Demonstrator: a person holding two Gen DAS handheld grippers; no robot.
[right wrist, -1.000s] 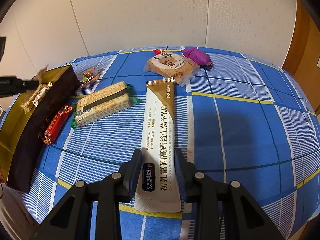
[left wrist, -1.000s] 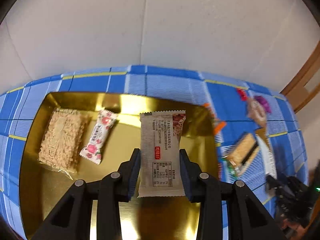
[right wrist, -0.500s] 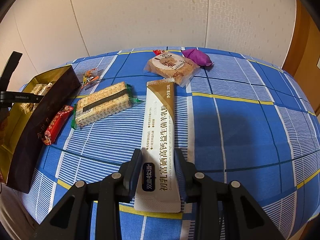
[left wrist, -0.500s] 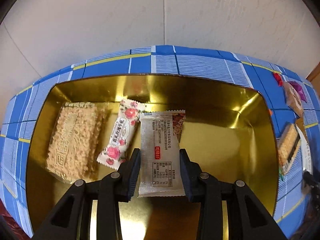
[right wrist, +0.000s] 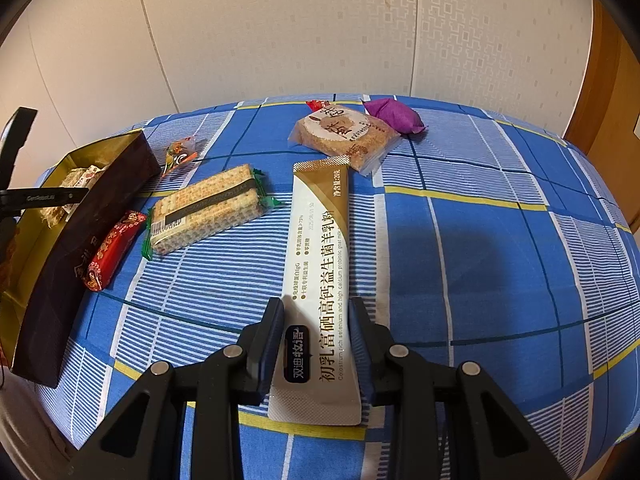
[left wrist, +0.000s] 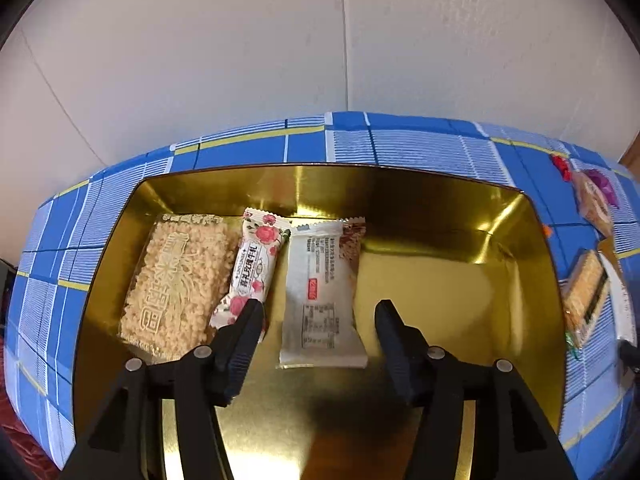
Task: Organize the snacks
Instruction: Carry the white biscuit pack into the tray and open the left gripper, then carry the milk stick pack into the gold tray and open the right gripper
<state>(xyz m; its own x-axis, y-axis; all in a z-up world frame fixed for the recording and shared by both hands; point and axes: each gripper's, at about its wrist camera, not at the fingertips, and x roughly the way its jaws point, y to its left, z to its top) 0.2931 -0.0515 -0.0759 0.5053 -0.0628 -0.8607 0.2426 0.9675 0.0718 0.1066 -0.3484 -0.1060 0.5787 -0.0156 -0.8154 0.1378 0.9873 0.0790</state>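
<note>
My left gripper is opening, its fingers clear of the white snack packet lying between them in the gold tray. My right gripper clamps the long milk-powder sachet.

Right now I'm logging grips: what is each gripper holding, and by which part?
The right gripper holds the long milk powder sachet near its lower end. The left gripper holds nothing: its jaws are opening around the white snack packet lying in the gold tray.

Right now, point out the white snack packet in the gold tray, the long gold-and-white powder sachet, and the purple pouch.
white snack packet (left wrist: 320, 296), left wrist view, printed middle.
long gold-and-white powder sachet (right wrist: 320, 248), right wrist view, mid-length.
purple pouch (right wrist: 394, 115), right wrist view, centre.
</note>
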